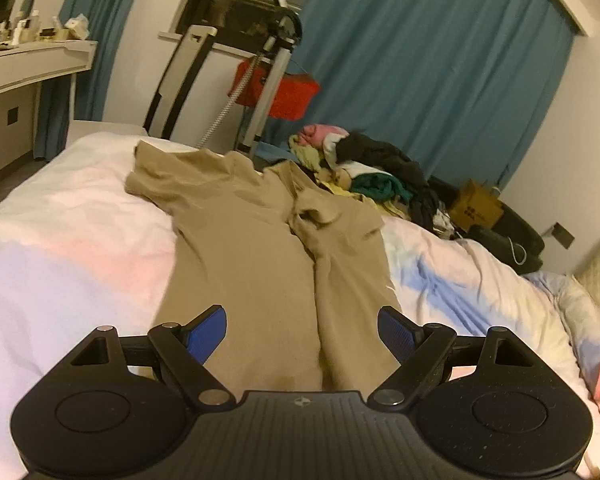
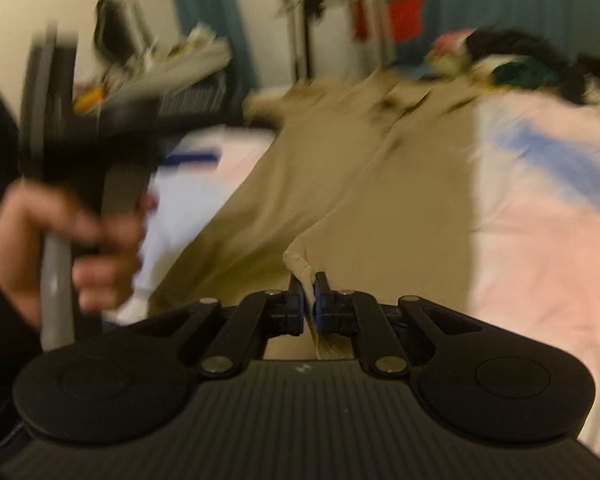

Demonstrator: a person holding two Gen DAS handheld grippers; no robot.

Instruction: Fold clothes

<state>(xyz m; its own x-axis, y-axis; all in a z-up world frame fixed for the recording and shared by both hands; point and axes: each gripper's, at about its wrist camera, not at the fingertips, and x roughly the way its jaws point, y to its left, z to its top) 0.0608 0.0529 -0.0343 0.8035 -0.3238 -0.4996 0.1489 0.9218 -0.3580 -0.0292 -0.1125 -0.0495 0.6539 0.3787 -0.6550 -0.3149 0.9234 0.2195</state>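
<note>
Khaki trousers [image 1: 240, 248] | legs run lengthwise, waist far | right wrist view only: right gripper [image 2: 309, 304] clenched on hem, person's hand [image 2: 60, 248] | left gripper [image 1: 302, 334] released, empty

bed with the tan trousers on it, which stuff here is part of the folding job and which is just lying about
Part of the job:
- tan trousers, spread along the bed
- right claw, shut on a trouser hem
- left claw, open above the legs
- pile of clothes, likely next

Just lying about:
- cardboard box
- red bag
- blue curtains
- cluttered shelf
</note>
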